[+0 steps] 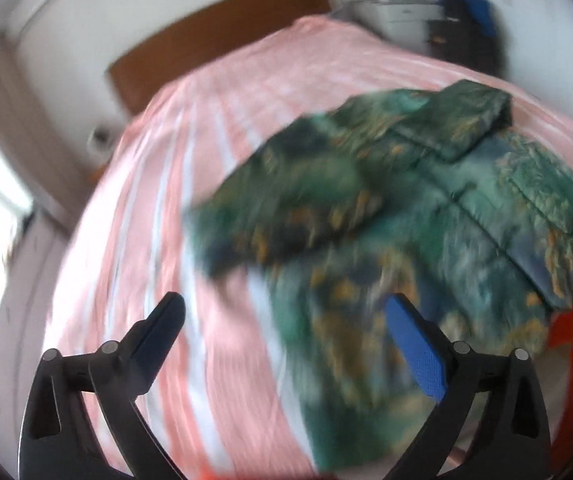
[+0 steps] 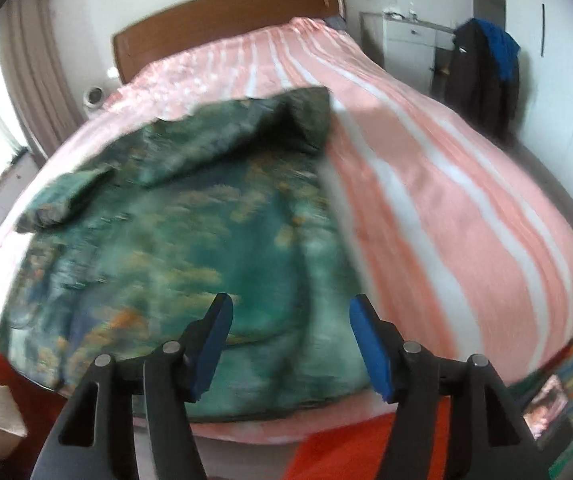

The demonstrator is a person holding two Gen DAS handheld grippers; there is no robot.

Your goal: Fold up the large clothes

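A large green padded jacket with orange and blue print lies spread on a pink and white striped bed. One sleeve is folded across its front. My left gripper is open and empty, hovering above the jacket's lower left part. In the right wrist view the jacket fills the near left of the bed, with a sleeve folded in at the left. My right gripper is open and empty above the jacket's near hem.
A brown headboard stands at the far end. A white cabinet and dark and blue clothes hanging are at the far right. Curtains and a window are on the left. Orange-red fabric lies at the bed's near edge.
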